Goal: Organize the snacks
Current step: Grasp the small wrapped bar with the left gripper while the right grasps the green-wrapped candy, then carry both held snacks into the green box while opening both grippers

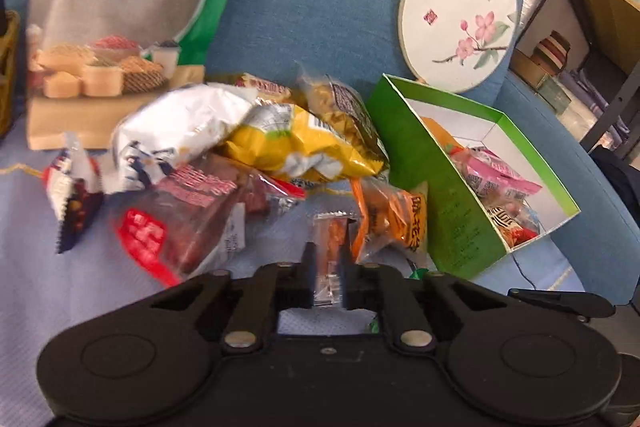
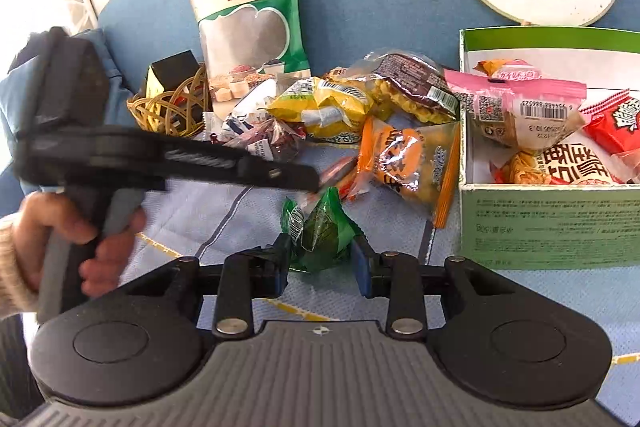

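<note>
Roughly half the sorting is being left undone: several packets are already lying in the green box [image 2: 552, 223] toward the sofa seat's right edge, while a heap of snacks [image 1: 280, 147] is still being left loose mid-seat, against the backrest. A thin clear-wrapped stick [image 1: 329, 259] is being grasped by the left gripper [image 1: 328, 277], its fingers clenched on it, just beside the box. A green packet [image 2: 320, 231] is being grasped by the right gripper [image 2: 323, 259], its fingers pressing both sides. Both are probably being destined for the box.
</note>
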Motion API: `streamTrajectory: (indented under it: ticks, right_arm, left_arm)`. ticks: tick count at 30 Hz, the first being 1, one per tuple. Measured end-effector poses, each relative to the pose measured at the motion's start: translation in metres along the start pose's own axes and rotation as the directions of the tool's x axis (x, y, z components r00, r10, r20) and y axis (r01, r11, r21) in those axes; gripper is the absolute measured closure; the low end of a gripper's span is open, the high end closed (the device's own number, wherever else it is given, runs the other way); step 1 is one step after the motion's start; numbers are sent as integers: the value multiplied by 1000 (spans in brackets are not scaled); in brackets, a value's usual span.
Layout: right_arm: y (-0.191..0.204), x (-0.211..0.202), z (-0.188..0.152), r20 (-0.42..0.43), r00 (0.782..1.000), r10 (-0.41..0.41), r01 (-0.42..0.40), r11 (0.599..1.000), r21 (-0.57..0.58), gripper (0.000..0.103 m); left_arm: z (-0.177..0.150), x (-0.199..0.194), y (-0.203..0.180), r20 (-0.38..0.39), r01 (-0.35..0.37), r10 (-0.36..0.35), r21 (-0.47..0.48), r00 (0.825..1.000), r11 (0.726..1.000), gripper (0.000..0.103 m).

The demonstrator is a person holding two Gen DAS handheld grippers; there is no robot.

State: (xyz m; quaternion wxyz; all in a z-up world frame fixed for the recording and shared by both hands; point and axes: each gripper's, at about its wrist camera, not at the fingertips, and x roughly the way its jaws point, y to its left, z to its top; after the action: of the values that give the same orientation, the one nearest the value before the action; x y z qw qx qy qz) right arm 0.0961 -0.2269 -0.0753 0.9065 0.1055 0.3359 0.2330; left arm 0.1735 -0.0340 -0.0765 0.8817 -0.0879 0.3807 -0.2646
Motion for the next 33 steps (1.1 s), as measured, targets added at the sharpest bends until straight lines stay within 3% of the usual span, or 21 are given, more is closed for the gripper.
streamTrajectory:
  ticks: [1,2,3,7,10,13,17,18,19,22,28,33]
  right_arm:
    - [1,1,0,1,1000,-8,8,1000,-7,45]
    - [1,1,-1,1,1000,-13,13,1000,-10,45]
    - [1,1,-2,0,1000,-18,18,1000,-10,44]
    - [1,2,-3,3,999,-38,38,999,-25,42]
    - [0,1,-2,7,999,-44,44,999,-30,39]
    - [0,4,-3,-1,998,-56,56,998,-31,31]
    - [1,9,-5,-9,998,-69,68,996,-50,28]
    - [1,10,-5,-13,998,-66,65,996,-57,36]
    - [2,11,-5,-21,998,-55,54,996,-66,46]
    - [4,7,-4,-29,999,-43,40,996,-83,53]
    - [5,-36,10,130,991,-30,44,994,-104,54]
    - [-14,-73,23,291,952,-92,108,993,-37,54]
  left_arm:
    - [2,-1,-2,15,-12,12,3,1000,1000,22]
    - [4,0,-4,25,-17,17,1,1000,1000,3]
    - [6,2,-5,28,-16,16,-4,999,1000,0]
    - [6,15,-12,-18,2,-2,3,1000,1000,0]
    - [1,24,-14,-55,-24,25,27,998,999,0]
    - [-1,26,-11,-46,-21,21,12,999,1000,0]
    - [0,27,-10,-49,-35,35,-1,998,999,0]
    - [1,29,-10,-60,-37,37,6,997,999,21]
    - [1,30,-10,-70,-36,37,10,997,999,21]
    - [1,21,-8,-65,-31,30,-28,997,999,21]
    - [15,-21,-24,15,22,-22,-16,1000,1000,21]
    - [40,-33,-60,79,107,-108,22,991,994,21]
